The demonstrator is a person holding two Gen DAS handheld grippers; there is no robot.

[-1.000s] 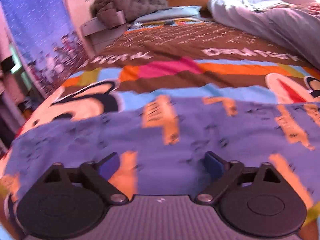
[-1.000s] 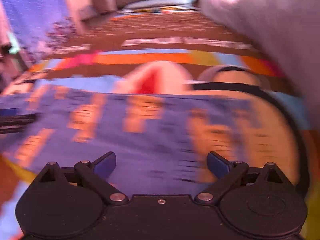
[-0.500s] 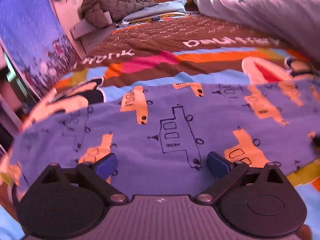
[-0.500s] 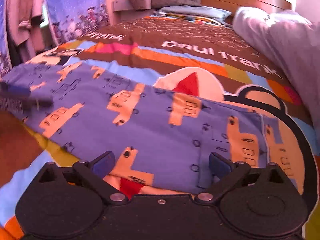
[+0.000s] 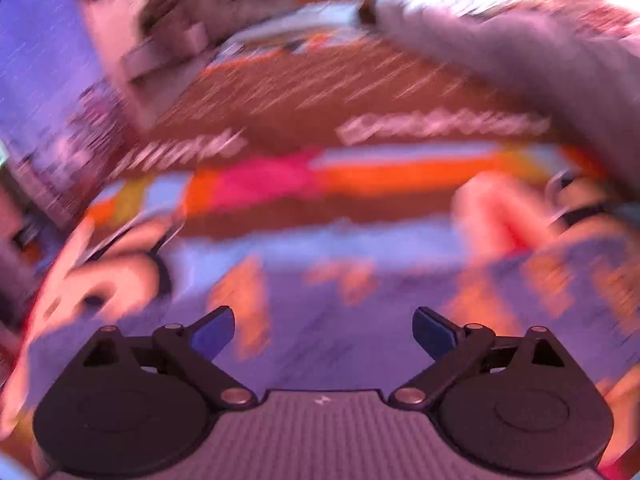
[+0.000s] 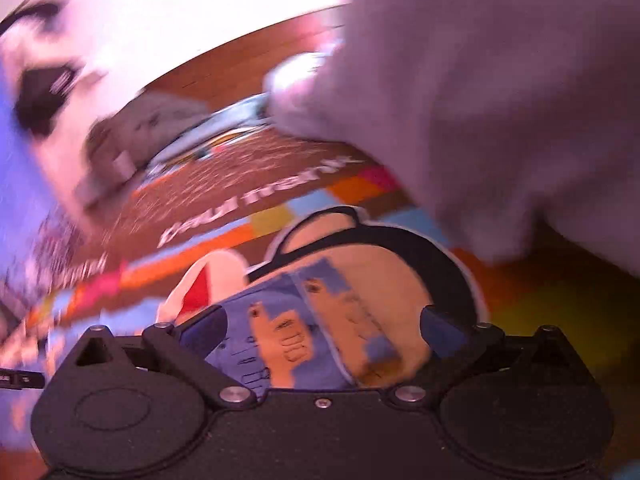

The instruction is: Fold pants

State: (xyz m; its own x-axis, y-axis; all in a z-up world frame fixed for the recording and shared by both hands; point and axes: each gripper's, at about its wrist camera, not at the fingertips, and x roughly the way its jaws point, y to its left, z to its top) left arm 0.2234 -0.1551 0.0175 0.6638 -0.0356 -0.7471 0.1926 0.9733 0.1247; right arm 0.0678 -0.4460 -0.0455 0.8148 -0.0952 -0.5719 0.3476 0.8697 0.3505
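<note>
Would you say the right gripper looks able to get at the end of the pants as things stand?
Probably yes: the right gripper is open, and the pants lie directly between its fingers with nothing over them.

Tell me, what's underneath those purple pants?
The purple pants lie on a colourful cartoon bedspread, seen all around them. Whatever part of its print sits directly beneath the cloth is covered.

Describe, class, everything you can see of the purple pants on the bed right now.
The pants look like soft purple fabric printed with orange vehicle shapes outlined in dark lines. They lie spread flat on the colourful cartoon bedspread. One end, with a seam or hem visible, sits between the wide-apart fingers of the right gripper; the left gripper, also open, points over their blurred length. Whether either touches them is unclear.
</note>
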